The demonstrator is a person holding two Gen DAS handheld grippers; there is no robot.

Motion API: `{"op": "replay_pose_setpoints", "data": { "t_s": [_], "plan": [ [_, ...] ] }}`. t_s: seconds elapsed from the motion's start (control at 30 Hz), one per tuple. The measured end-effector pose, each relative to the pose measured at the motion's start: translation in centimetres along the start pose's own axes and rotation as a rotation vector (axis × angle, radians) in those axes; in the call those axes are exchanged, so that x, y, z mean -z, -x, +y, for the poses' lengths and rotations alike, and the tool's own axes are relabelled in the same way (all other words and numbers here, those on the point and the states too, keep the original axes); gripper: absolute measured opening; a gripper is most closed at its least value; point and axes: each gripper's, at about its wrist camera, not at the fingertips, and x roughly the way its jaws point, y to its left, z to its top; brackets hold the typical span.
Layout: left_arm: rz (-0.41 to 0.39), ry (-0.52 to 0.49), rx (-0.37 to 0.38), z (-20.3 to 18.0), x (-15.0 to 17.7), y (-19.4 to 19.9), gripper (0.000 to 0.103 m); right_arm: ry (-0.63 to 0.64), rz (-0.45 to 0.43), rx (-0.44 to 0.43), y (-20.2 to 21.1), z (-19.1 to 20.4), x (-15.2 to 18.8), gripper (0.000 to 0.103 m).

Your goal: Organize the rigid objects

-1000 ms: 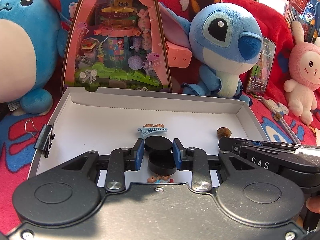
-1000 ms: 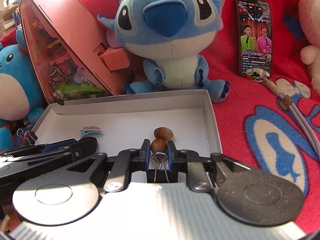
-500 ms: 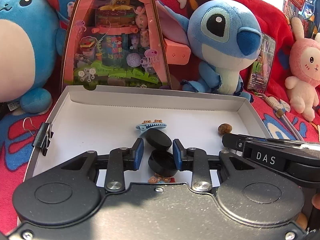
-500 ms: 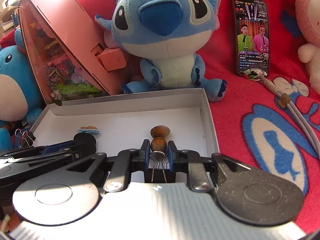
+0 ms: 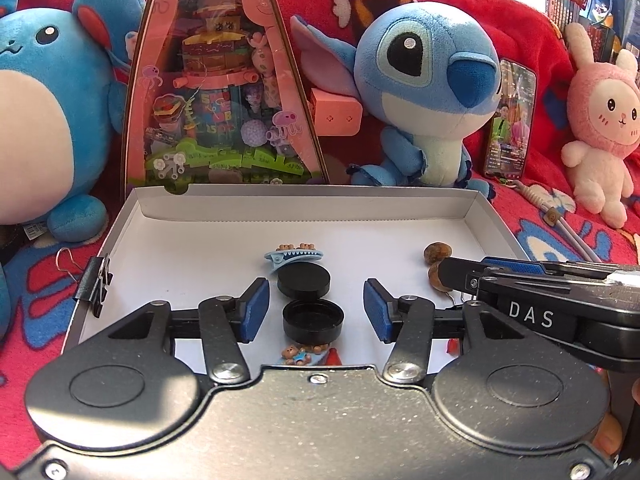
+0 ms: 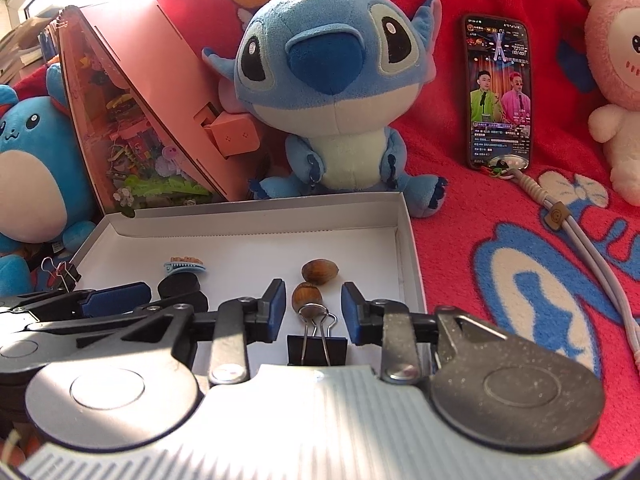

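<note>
Both grippers hang over the shallow white cardboard box (image 5: 496,224), tilted down into it.

Left gripper (image 5: 312,308): jaws opening, blue pads clear of everything. Between them, on the box floor, sits the near round black plastic cap (image 5: 313,319), hollow side up; a second black cap (image 5: 304,279), flat side up, lies just beyond the fingertips. Past that, a small light-blue hair clip topped with tiny bears (image 5: 294,256). Like seems grouped with like, so I read the near cap as just set down beside its twin.

Right gripper (image 6: 314,308): jaws also opening, pads touching nothing. Between them a brown hazelnut-like nut (image 6: 307,297), with a second nut (image 6: 320,271) just ahead of the tips. Nearer the gripper body, a black metal binder clip with wire handles (image 6: 317,346) stands in the gap, its handles almost meeting the near nut. Another pairing, judged the same way.

Outside the box, off the left jaw's side, a second black binder clip (image 5: 94,285) grips the box wall or leans against it; can't tell which. It may be waiting its turn.

Hard to make out:
- A small bear figure and red bits (image 5: 298,354) behind the left jaws, half hidden by the gripper body.
- The binder clip's base, cut off by the right gripper body.
- In the left view the right gripper covers part of the near nut.
</note>
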Motion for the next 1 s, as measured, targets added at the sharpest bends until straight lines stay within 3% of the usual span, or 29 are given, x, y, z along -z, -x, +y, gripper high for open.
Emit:
{"op": "replay_pose_setpoints", "data": {
  "t_s": [0.17,0.37,0.67,1.0],
  "plan": [
    [-0.023,0.004,-0.017,0.4,0.1,0.8,0.063,-0.008,-0.010,0.005,0.5,-0.2,0.0,0.060],
    [-0.049,0.022,-0.021,1.4,0.5,1.9,0.078,-0.008,-0.036,0.020,1.3,-0.7,0.2,0.078],
    [-0.072,0.044,-0.010,2.0,1.7,4.0,0.081,-0.004,-0.072,-0.002,2.8,-0.7,1.1,0.088],
    [-0.134,-0.021,0.016,1.5,3.6,7.4,0.084,0.005,-0.144,-0.020,5.9,-0.9,2.7,0.094]
  ]
}}
